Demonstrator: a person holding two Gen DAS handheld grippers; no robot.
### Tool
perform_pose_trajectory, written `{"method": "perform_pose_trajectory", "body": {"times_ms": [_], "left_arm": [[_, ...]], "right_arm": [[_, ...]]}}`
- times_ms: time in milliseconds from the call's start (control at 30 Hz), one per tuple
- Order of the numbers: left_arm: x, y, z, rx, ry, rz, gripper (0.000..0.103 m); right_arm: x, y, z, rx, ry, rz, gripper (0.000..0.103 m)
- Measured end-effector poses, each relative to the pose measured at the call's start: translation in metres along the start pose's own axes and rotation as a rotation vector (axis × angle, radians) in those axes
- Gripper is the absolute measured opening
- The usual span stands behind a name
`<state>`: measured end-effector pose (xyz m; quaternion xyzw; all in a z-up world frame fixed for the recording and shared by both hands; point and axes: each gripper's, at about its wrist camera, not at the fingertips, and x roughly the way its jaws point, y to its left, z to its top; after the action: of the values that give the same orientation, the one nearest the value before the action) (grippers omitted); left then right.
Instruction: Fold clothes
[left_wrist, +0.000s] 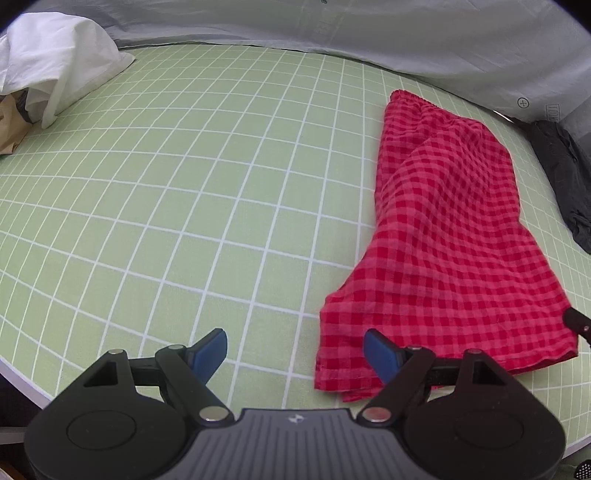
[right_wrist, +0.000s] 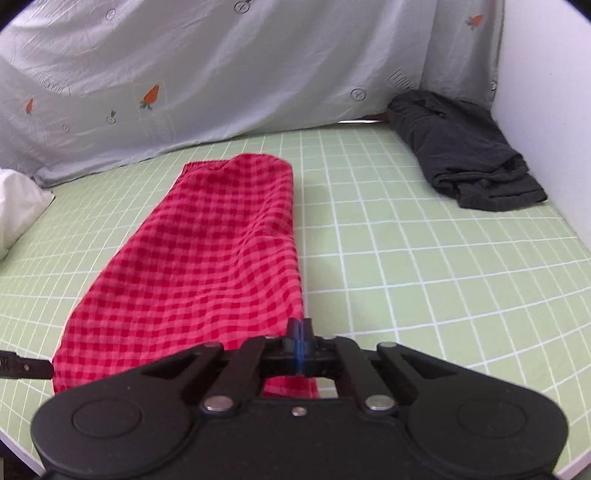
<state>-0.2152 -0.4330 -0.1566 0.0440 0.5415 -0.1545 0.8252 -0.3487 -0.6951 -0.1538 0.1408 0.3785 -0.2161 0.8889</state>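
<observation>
Red checked shorts (left_wrist: 447, 236) lie lengthwise on the green grid mat (left_wrist: 184, 192), folded in half, waistband at the far end. My left gripper (left_wrist: 295, 350) is open and empty, just left of the shorts' near hem; its right finger (left_wrist: 380, 354) overlaps the hem corner. My right gripper (right_wrist: 301, 332) is shut on the near right corner of the shorts (right_wrist: 207, 258). The left gripper's fingertip (right_wrist: 26, 365) shows at the shorts' near left corner. The right gripper's tip (left_wrist: 578, 323) shows at the shorts' right edge.
A dark grey garment (right_wrist: 461, 155) lies bunched at the mat's (right_wrist: 424, 258) far right corner, next to a white wall. A white garment (left_wrist: 51, 62) is heaped at the far left. A pale printed sheet (right_wrist: 221, 74) hangs behind the mat.
</observation>
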Motion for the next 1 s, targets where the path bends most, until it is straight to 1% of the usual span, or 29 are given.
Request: {"method": "perform_pose_trajectory", "body": {"times_ms": [33, 67, 133, 200, 267, 333, 400, 467, 533, 567, 633, 667, 700, 733, 767, 800, 833, 867, 933, 1000], "left_arm": [[0.002, 0.0, -0.001, -0.002, 0.003, -0.003, 0.082], [0.004, 0.0, -0.002, -0.005, 0.008, -0.007, 0.082], [0.01, -0.003, -0.003, -0.002, 0.02, -0.018, 0.082], [0.016, -0.006, -0.002, 0.011, 0.029, -0.028, 0.082], [0.023, -0.012, 0.0, 0.038, 0.036, -0.029, 0.082], [0.028, -0.019, 0.0, 0.053, 0.035, -0.03, 0.082], [0.032, -0.025, -0.001, 0.074, 0.027, -0.03, 0.082], [0.033, -0.033, 0.0, 0.105, 0.012, -0.026, 0.082], [0.035, -0.039, 0.001, 0.125, 0.005, -0.034, 0.081], [0.037, -0.041, 0.001, 0.129, 0.005, -0.036, 0.081], [0.039, -0.046, 0.001, 0.141, -0.004, -0.031, 0.077], [0.039, -0.05, 0.0, 0.155, -0.017, -0.026, 0.072], [0.038, -0.052, -0.001, 0.169, -0.03, -0.028, 0.064], [0.037, -0.055, -0.002, 0.182, -0.042, -0.033, 0.059], [0.036, -0.057, -0.003, 0.192, -0.052, -0.036, 0.048], [0.035, -0.059, -0.005, 0.205, -0.06, -0.039, 0.029], [0.035, -0.06, -0.006, 0.22, -0.068, -0.044, 0.017], [0.034, -0.061, -0.007, 0.232, -0.059, -0.063, 0.005], [0.029, -0.061, -0.009, 0.239, -0.027, -0.112, 0.004], [0.013, -0.05, -0.015, 0.193, 0.012, -0.179, 0.004]], "right_arm": [[-0.005, -0.003, 0.0, 0.01, -0.012, -0.007, 0.001], [0.0, -0.007, -0.003, 0.031, 0.013, 0.004, 0.003], [0.012, -0.016, -0.008, 0.076, 0.066, 0.026, 0.014], [0.016, -0.019, -0.013, 0.124, 0.078, 0.067, 0.043], [0.019, -0.016, -0.017, 0.129, 0.083, 0.079, 0.053], [0.024, -0.011, -0.02, 0.107, 0.101, 0.091, 0.056], [0.026, -0.004, -0.025, 0.084, 0.11, 0.083, 0.065], [0.028, 0.001, -0.028, 0.075, 0.106, 0.061, 0.066], [0.029, 0.003, -0.031, 0.092, 0.088, 0.05, 0.066], [0.029, 0.006, -0.031, 0.08, 0.085, 0.047, 0.065], [0.03, 0.011, -0.033, 0.041, 0.081, 0.026, 0.059], [0.03, 0.014, -0.034, 0.015, 0.08, 0.009, 0.048], [0.029, 0.016, -0.035, -0.011, 0.078, -0.009, 0.036], [0.028, 0.016, -0.035, -0.017, 0.081, 0.005, 0.029], [0.027, 0.015, -0.036, -0.023, 0.084, 0.02, 0.015], [0.026, 0.015, -0.037, -0.029, 0.087, 0.034, 0.006], [0.024, 0.013, -0.037, -0.012, 0.095, 0.058, 0.006], [0.022, 0.011, -0.038, 0.007, 0.104, 0.083, 0.005], [0.005, 0.007, -0.04, 0.035, 0.093, 0.116, 0.005], [-0.023, 0.003, -0.044, 0.019, 0.065, 0.146, 0.005]]}}
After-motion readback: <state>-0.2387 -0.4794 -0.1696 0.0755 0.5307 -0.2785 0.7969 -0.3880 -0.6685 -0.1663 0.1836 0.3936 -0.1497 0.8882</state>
